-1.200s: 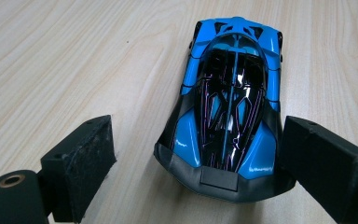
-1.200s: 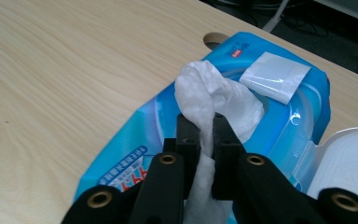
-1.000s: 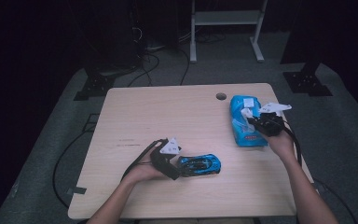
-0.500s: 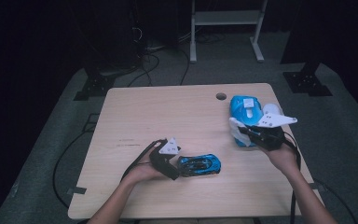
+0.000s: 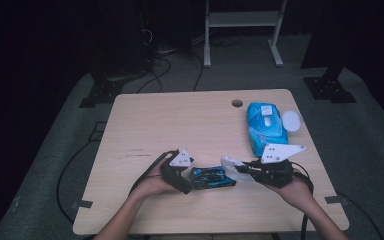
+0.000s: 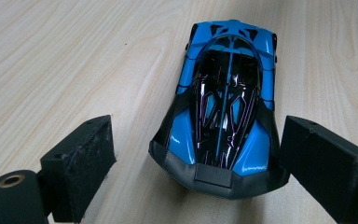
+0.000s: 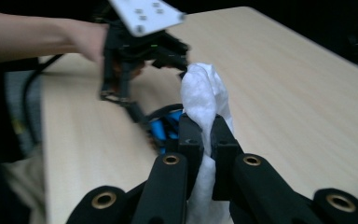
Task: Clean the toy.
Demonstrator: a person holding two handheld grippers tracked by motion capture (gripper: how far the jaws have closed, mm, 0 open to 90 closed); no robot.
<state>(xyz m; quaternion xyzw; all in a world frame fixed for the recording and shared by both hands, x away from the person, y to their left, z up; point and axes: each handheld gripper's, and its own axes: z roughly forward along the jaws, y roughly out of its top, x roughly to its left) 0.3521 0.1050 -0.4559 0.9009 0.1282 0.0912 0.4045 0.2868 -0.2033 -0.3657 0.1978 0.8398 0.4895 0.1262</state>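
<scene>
Wiping risks shoving toy car point(image 6: 223, 116) free: left gripper point(image 6: 191, 158) jaws spread, right gripper point(image 7: 204, 140) clenching white wipe point(image 7: 204, 95)

Glossy plastic toy car point(image 6: 223, 107), soft white wipe point(image 7: 205, 100), matt wood table point(image 5: 180, 125)

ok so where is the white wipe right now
In the high view the white wipe sits front and centre on the table, pinched in the right claw, beside the blue toy car.

A blue wipes pack point(image 5: 266, 128) lies near the right edge of the table point(image 5: 170, 125), toward the far right corner, a white round lid point(image 5: 292, 120) just beside it. A small round hole point(image 5: 237, 103) sits near the far edge.
</scene>
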